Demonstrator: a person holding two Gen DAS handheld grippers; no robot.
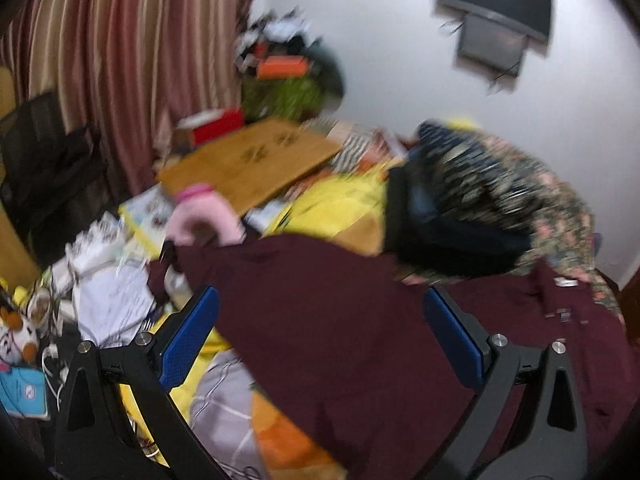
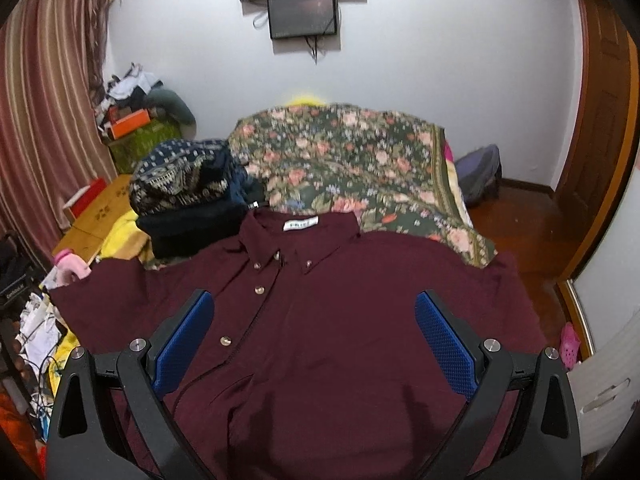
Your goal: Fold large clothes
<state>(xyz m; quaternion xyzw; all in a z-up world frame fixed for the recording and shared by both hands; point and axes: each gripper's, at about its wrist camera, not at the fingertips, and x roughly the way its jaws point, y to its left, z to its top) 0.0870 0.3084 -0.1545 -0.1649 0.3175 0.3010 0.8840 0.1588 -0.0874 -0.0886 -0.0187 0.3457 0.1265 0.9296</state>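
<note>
A large maroon button-up shirt lies spread face up on the bed, collar and white label toward the far wall, both short sleeves out to the sides. My right gripper hovers open above its chest, blue pads wide apart with nothing between them. In the blurred left wrist view the same shirt fills the lower middle. My left gripper is open over its left part, near the sleeve, holding nothing.
A pile of folded dark patterned clothes sits just beyond the left shoulder. A floral blanket covers the bed's far half. A pink item, a wooden board and clutter lie left. A wooden door stands right.
</note>
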